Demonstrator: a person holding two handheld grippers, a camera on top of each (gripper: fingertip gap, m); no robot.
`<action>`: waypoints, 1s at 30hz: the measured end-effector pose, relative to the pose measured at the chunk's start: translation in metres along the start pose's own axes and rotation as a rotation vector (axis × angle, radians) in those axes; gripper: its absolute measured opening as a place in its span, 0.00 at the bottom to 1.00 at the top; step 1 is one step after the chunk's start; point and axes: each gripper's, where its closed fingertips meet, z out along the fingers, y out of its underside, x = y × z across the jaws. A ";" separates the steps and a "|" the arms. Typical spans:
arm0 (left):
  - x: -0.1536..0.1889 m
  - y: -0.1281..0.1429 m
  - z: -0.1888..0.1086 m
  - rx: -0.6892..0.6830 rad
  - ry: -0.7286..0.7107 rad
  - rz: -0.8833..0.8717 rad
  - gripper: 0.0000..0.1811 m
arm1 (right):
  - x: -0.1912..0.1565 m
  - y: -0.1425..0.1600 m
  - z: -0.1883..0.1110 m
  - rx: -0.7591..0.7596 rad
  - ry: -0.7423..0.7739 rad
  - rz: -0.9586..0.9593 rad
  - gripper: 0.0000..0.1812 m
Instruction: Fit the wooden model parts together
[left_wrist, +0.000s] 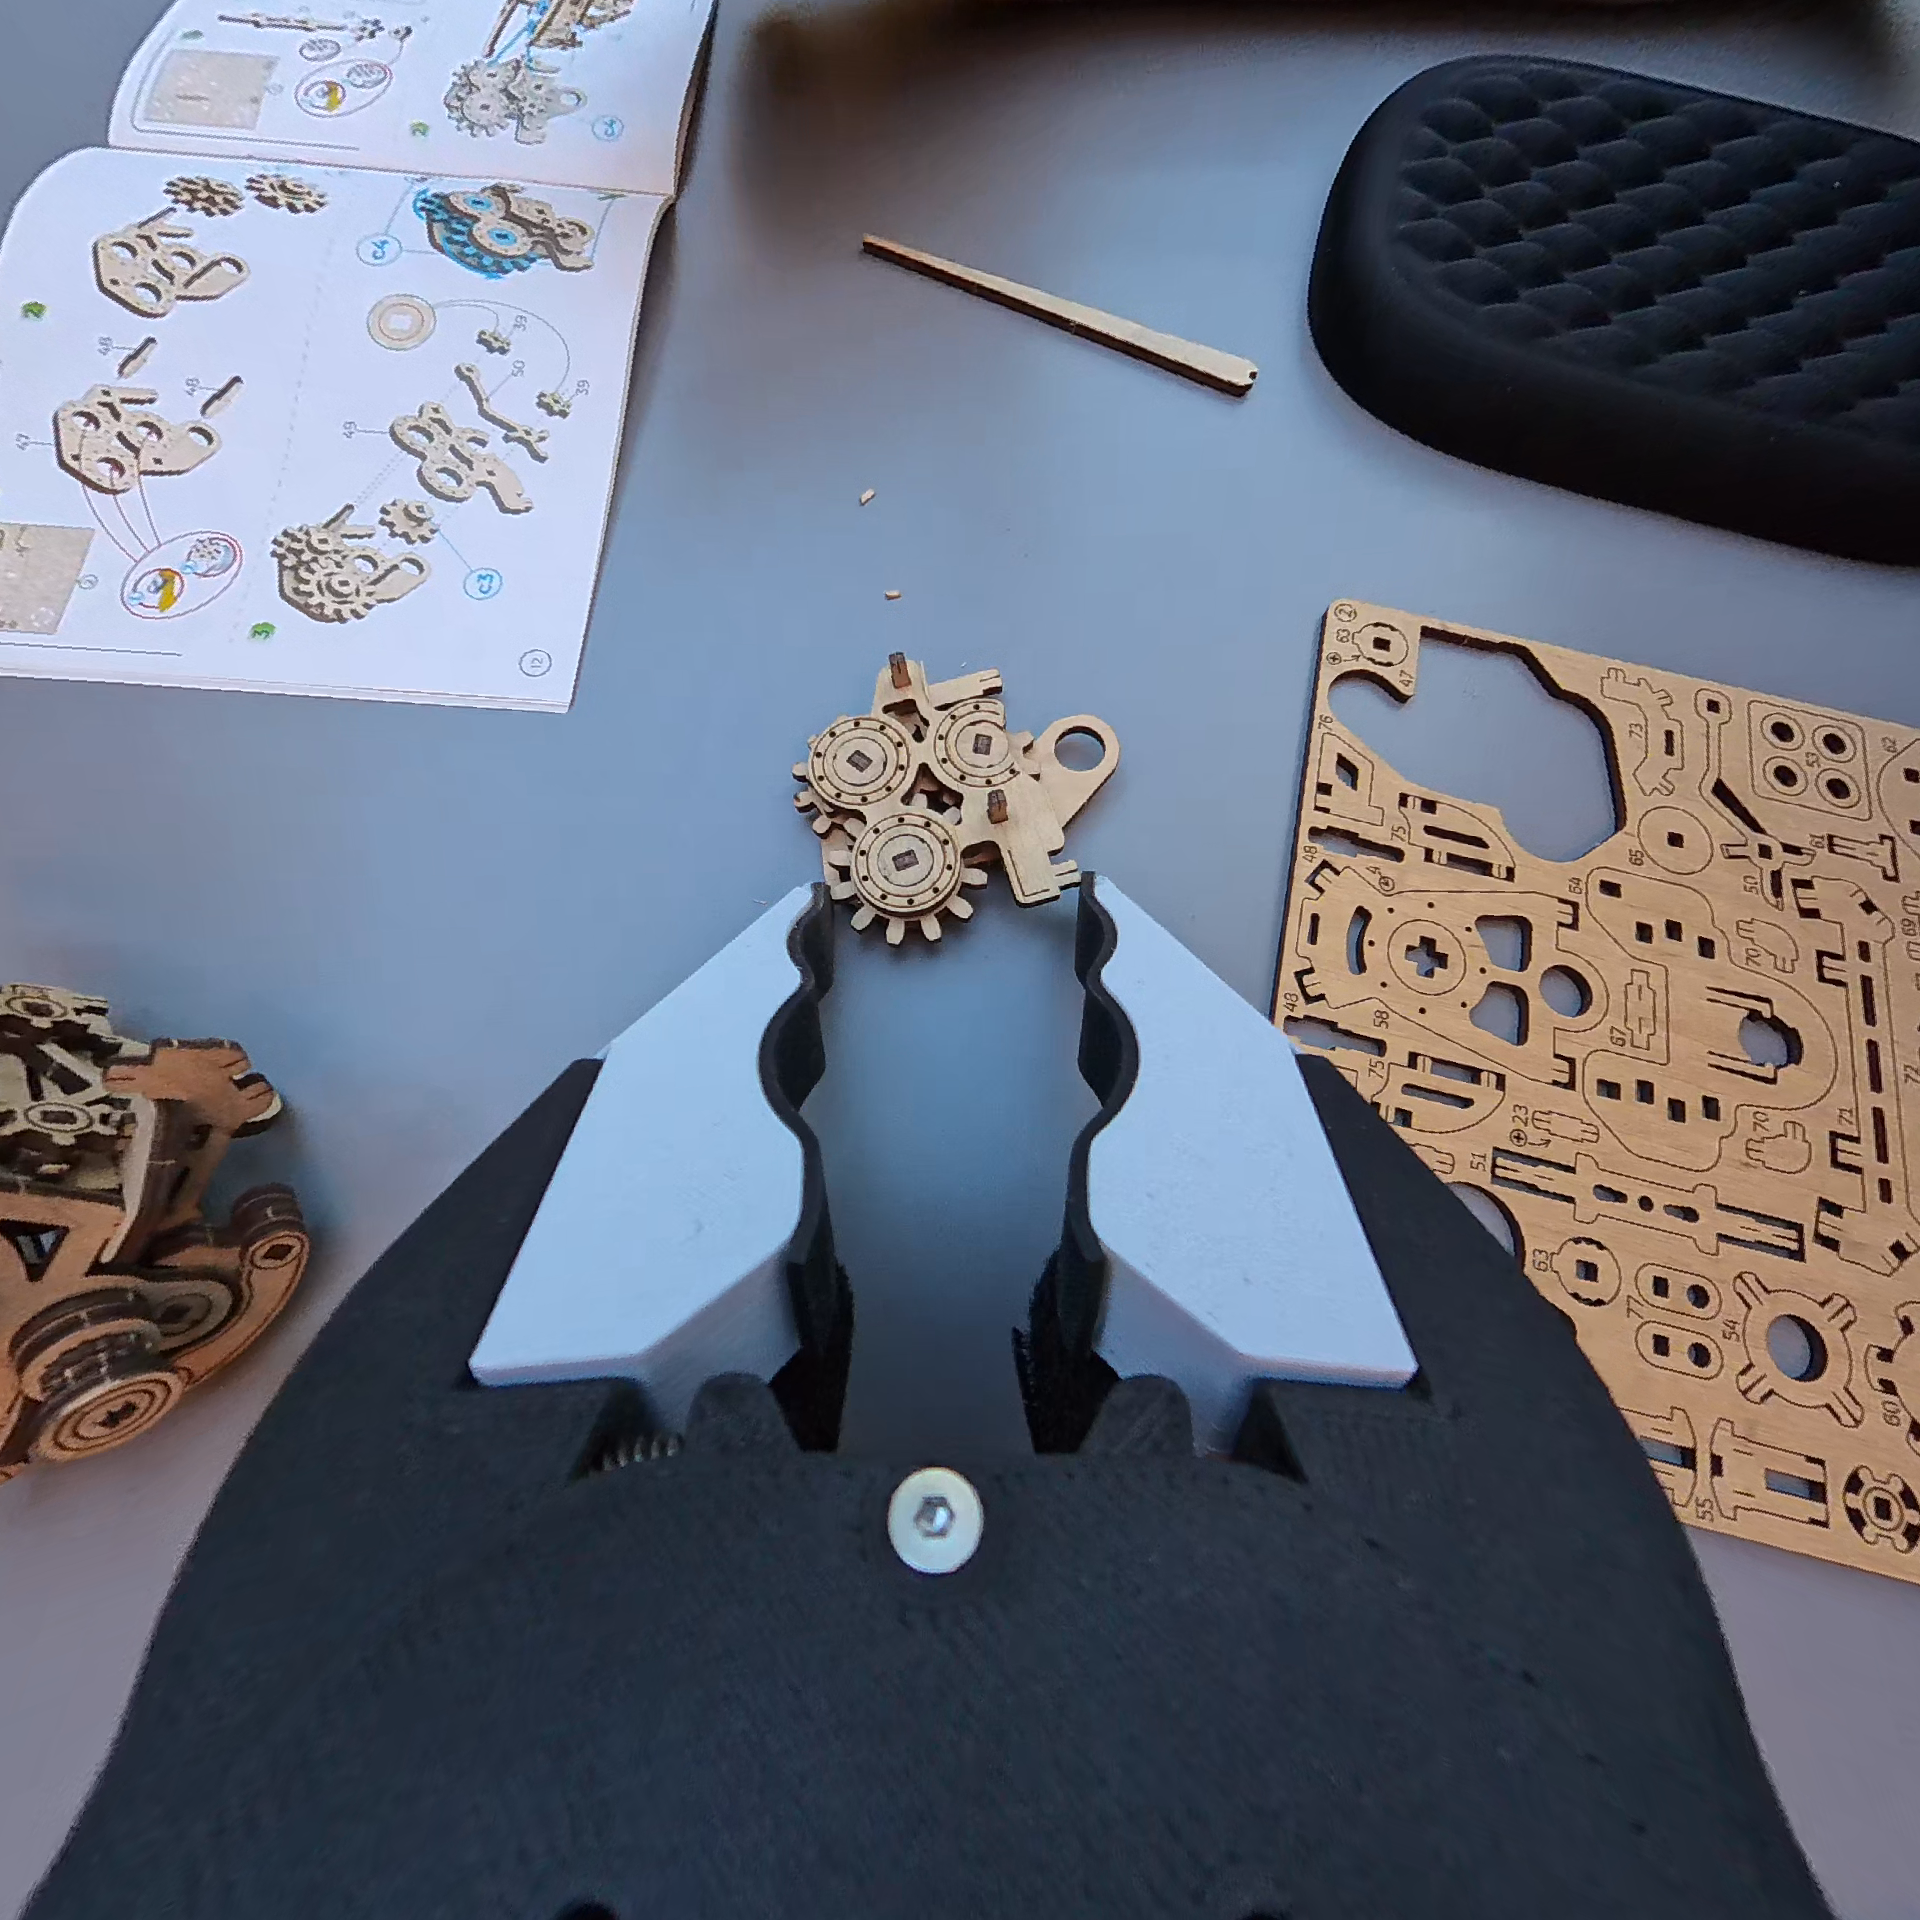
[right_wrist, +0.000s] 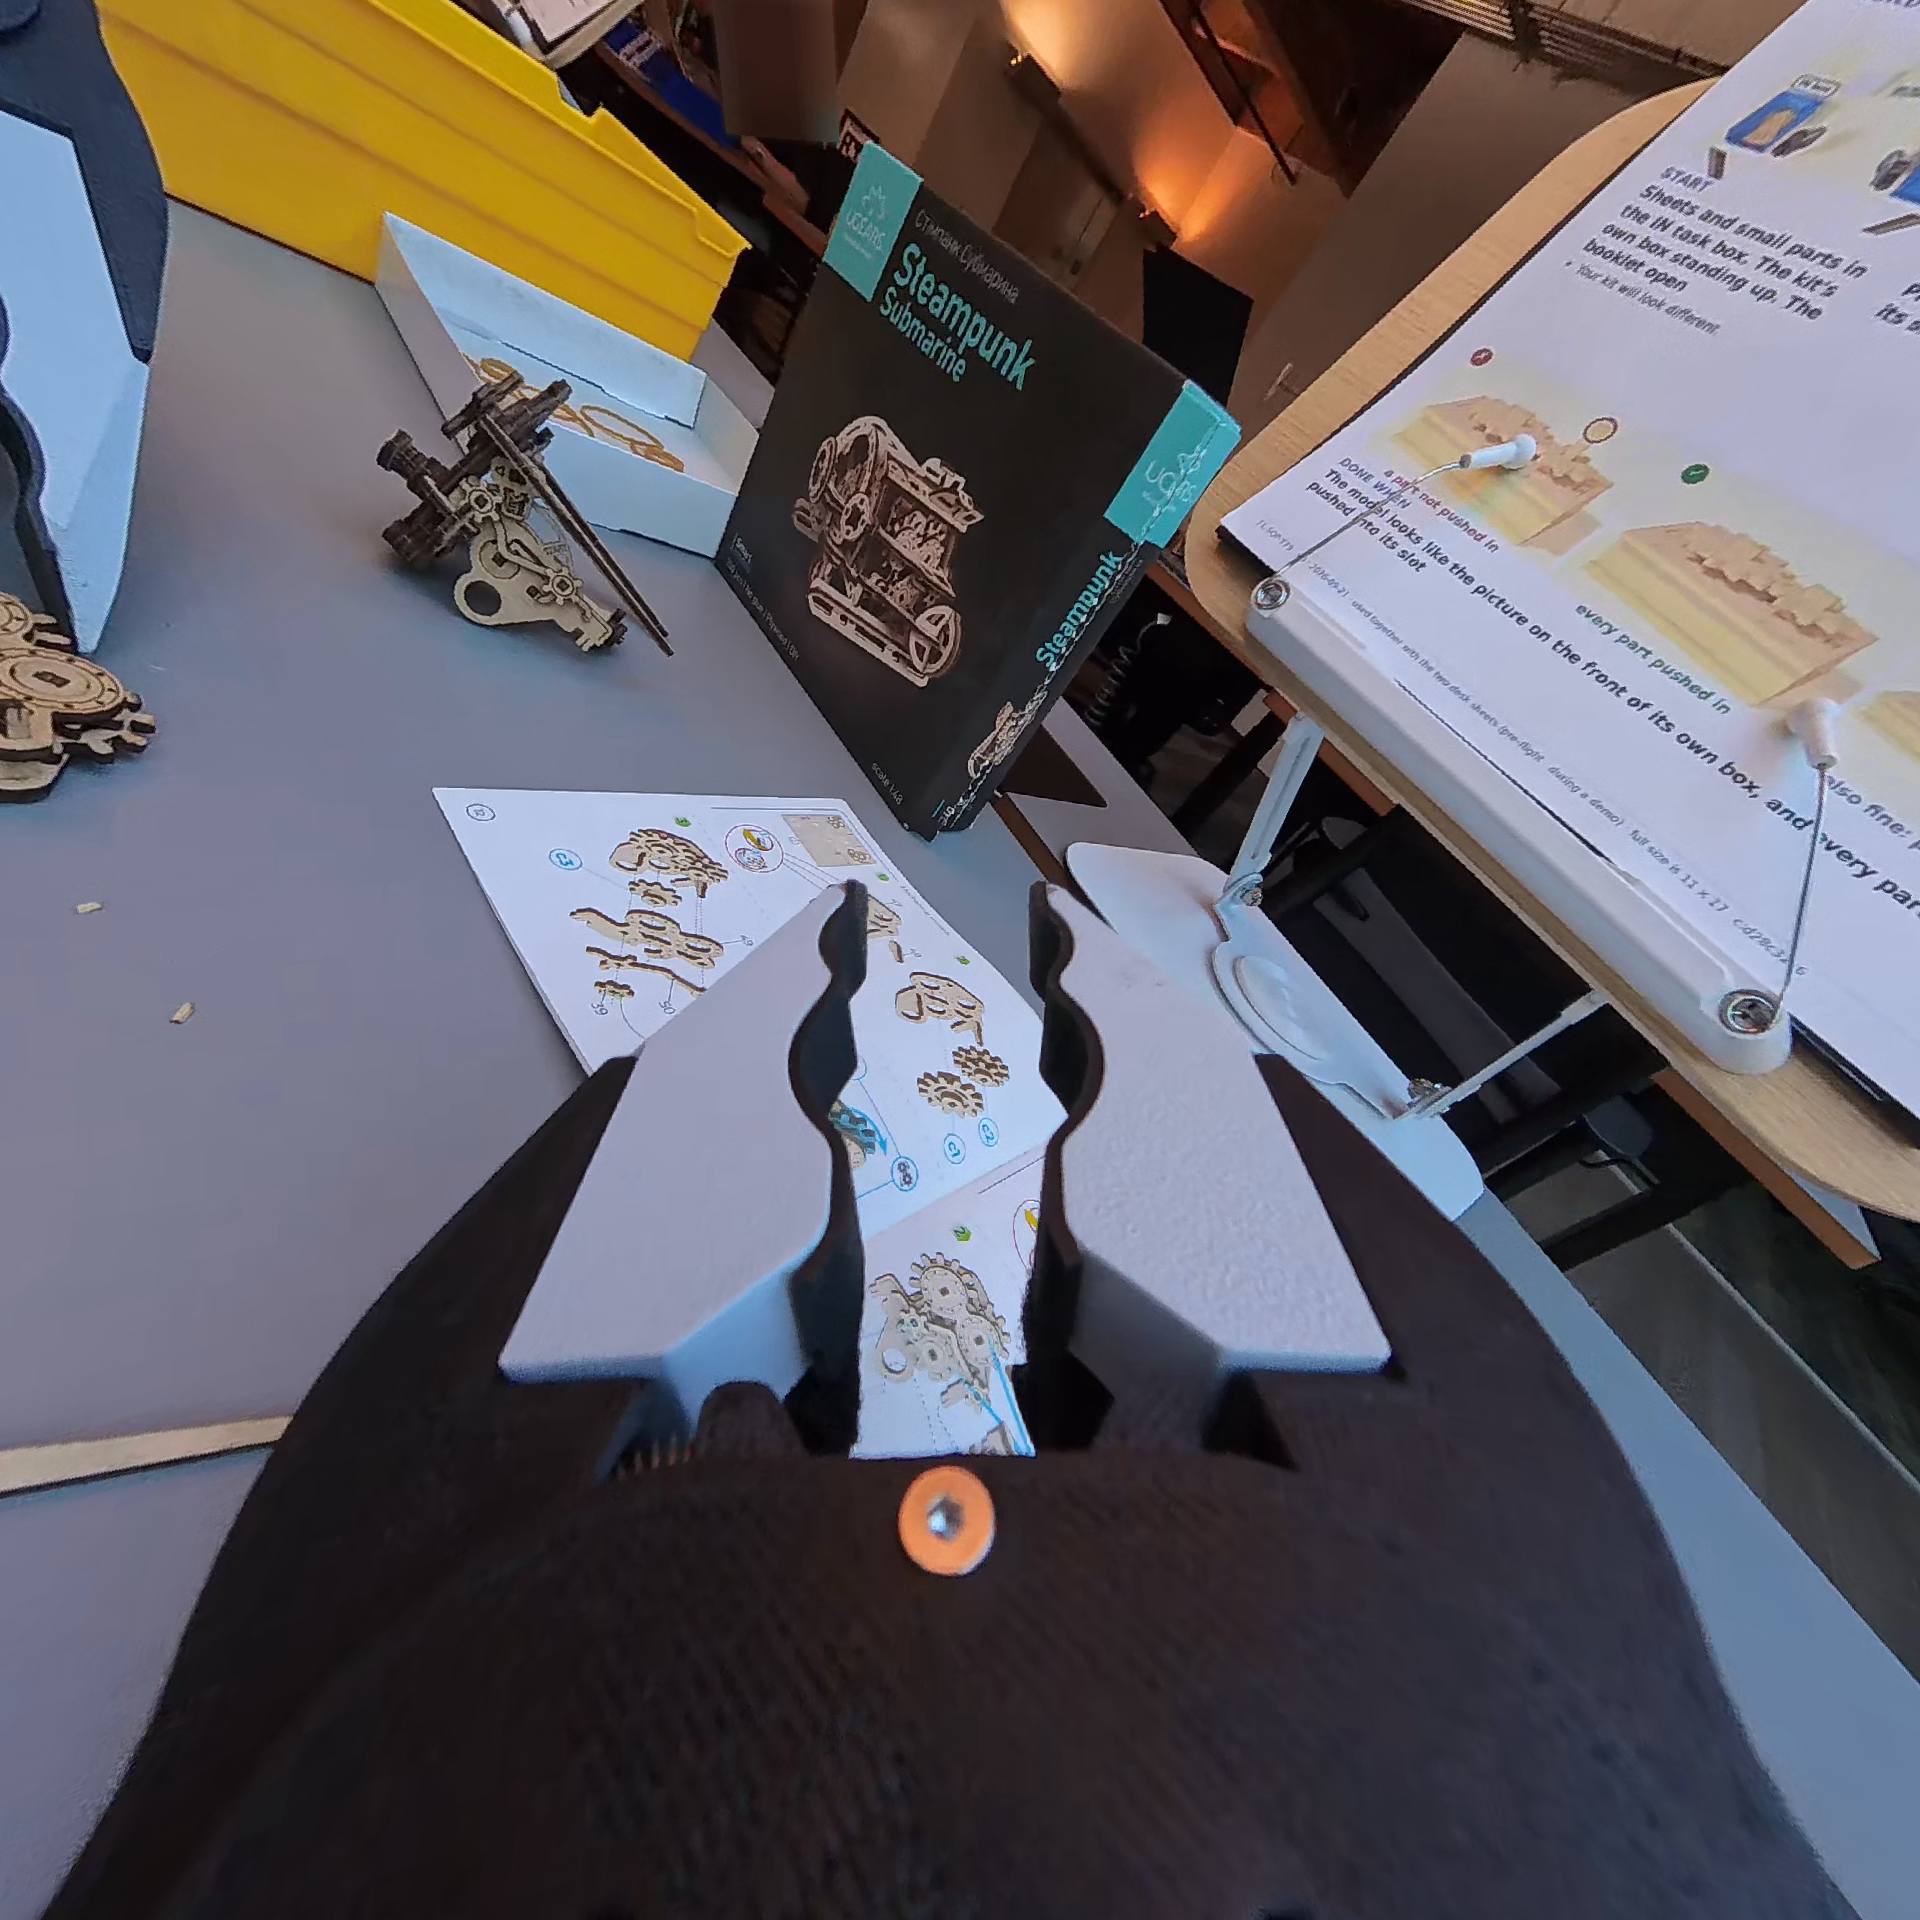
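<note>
The left gripper (left_wrist: 951, 894) is spread wide and empty; the gear assembly (left_wrist: 940, 805) lies flat just ahead of its tips, not gripped. The right gripper (right_wrist: 945, 904) is parted narrowly and empty, above the open instruction booklet (right_wrist: 727, 914).

Progress: three gears are seated on the plate. A larger sub-assembly (left_wrist: 125, 1226) lies left of the left gripper. The part sheet (left_wrist: 1621, 1060), to its right, retains many parts, so substantial fitting appears to remain.

Only the right wrist view shows the kit box (right_wrist: 966, 499) and another sub-assembly (right_wrist: 509, 520).

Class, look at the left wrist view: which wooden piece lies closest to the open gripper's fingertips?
The flat three-gear assembly, just beyond the left gripper. The loose stick, parts sheet and bulkier model lie farther off.
</note>
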 end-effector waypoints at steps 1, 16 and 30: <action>0.001 0.000 0.000 0.001 0.005 0.000 0.25 | -0.001 0.001 0.001 -0.006 -0.004 -0.005 0.17; 0.004 0.002 -0.003 -0.002 0.029 0.020 0.30 | -0.007 0.001 0.002 -0.009 -0.026 -0.031 0.16; 0.000 -0.056 -0.043 0.393 0.040 -0.011 0.34 | 0.033 -0.016 -0.012 0.087 0.183 0.107 0.29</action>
